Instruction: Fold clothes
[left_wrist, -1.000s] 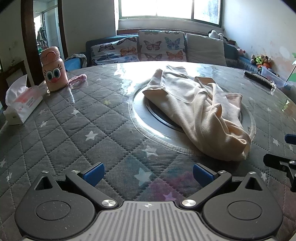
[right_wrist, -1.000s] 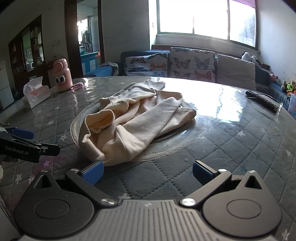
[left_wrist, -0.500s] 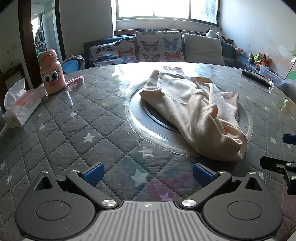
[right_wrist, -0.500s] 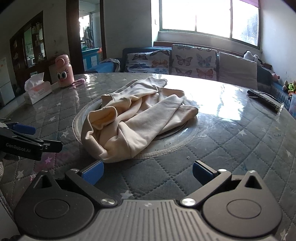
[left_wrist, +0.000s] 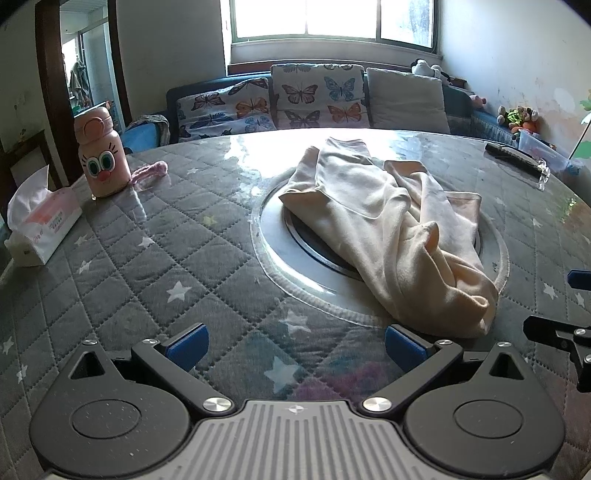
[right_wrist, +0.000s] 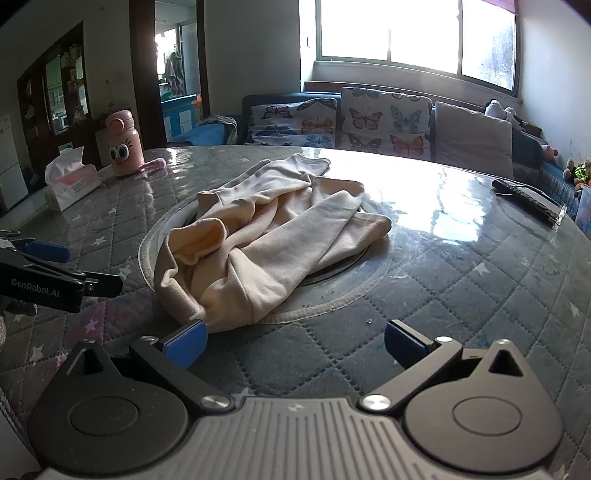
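Both tools are hanging low over the desk with nothing in them. Left tool (left_wrist: 295, 341) is spread wide, and right tool (right_wrist: 293, 339) is spread wide too.

Between them, the cream garment (left_wrist: 391, 229) is lying in a crumpled heap on the round plate (left_wrist: 280, 258) in the middle of the desk (left_wrist: 147, 266). Its bunched end is pointing toward the tools and is sitting just beside the right tool's left finger (right_wrist: 186, 341).

I think folding is not started yet. To do it well, each tool should be pinching one edge of the near end, not a thick lump, then pulling apart so the cloth is lying flat first.

Farther off, a pink bottle (left_wrist: 101, 158) and a tissue box (left_wrist: 40, 229) are standing well apart from the cloth. A dark remote (right_wrist: 528, 197) is resting near the far rim.
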